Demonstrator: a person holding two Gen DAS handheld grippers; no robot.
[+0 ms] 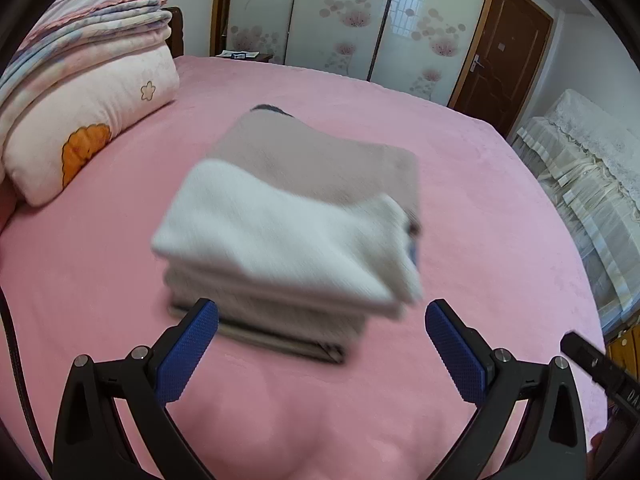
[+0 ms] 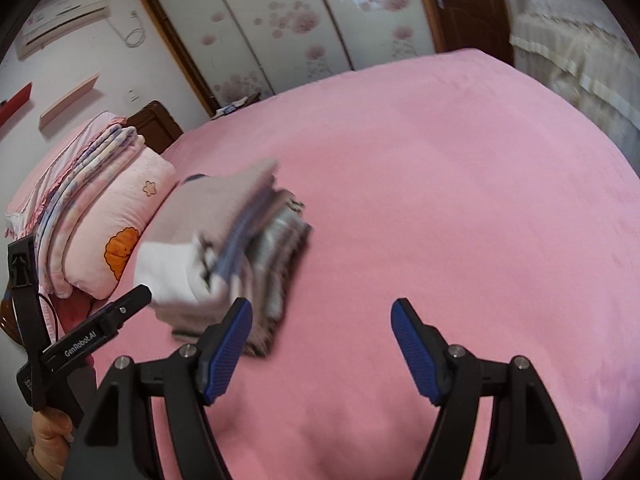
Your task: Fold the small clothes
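Bedding at left: a stack of folded quilts and a pillow [image 1: 92,120] sat at the left edge of the pink bed [image 1: 460,200], well apart from both grippers.
Left gripper [image 1: 322,322]: its blue pads [image 1: 188,352] stood wide apart with nothing between them; the near left corner of the pile lay just beyond the left pad, and whether it touched could not be told.
Pile of folded clothes [image 1: 288,216]: it rested in the middle of the bed, a white piece on top toward the camera, a dusty-pink one behind it, and grey and striped layers beneath.
How it would handle: light, soft and floppy by the look of it; the layers would likely slide on one another, and the top white fold looked loose.
Where to take hold: probably low, at the folded edges on opposite sides, pinching the whole thickness so the stack stays square; a grip on the top layer alone might undo the fold.
Right gripper [image 2: 322,318]: it was also spread wide and empty, over bare sheet, with the pile [image 2: 224,252] just beyond its left pad.
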